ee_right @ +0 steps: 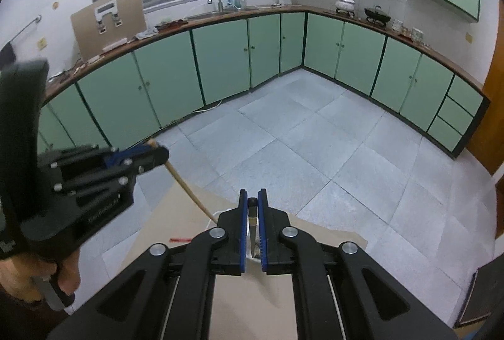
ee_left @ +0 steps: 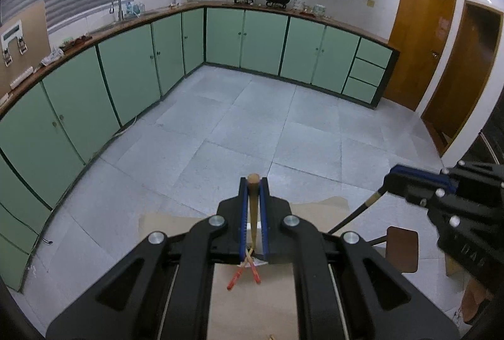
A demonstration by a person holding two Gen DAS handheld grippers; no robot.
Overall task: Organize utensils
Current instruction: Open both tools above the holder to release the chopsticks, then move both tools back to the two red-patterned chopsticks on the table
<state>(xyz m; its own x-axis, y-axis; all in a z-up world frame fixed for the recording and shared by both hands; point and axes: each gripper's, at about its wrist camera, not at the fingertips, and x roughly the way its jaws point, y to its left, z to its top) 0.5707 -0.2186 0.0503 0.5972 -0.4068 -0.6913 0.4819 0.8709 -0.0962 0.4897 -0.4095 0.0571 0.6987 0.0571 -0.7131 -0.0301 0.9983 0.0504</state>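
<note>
My left gripper point(ee_left: 253, 182) is shut on a light wooden utensil handle point(ee_left: 253, 204), whose rounded end sticks out past the fingertips. Below it a pair of red-tipped chopsticks point(ee_left: 244, 272) lies crossed on the beige table point(ee_left: 252, 308). My right gripper point(ee_right: 253, 198) is shut on a dark-handled utensil point(ee_right: 252, 220) with a tan band. In the left wrist view the right gripper point(ee_left: 390, 179) shows at the right with the dark handle point(ee_left: 356, 214) slanting down. In the right wrist view the left gripper point(ee_right: 157, 151) shows at the left, the wooden handle point(ee_right: 189, 189) hanging down.
Both grippers are held above the table's far edge, over a grey tiled floor point(ee_left: 252, 119). Green cabinets point(ee_left: 252, 41) with a wooden counter run along the walls. A brown chair seat point(ee_left: 401, 248) stands at the right. Wooden doors point(ee_left: 422, 34) are at the far right.
</note>
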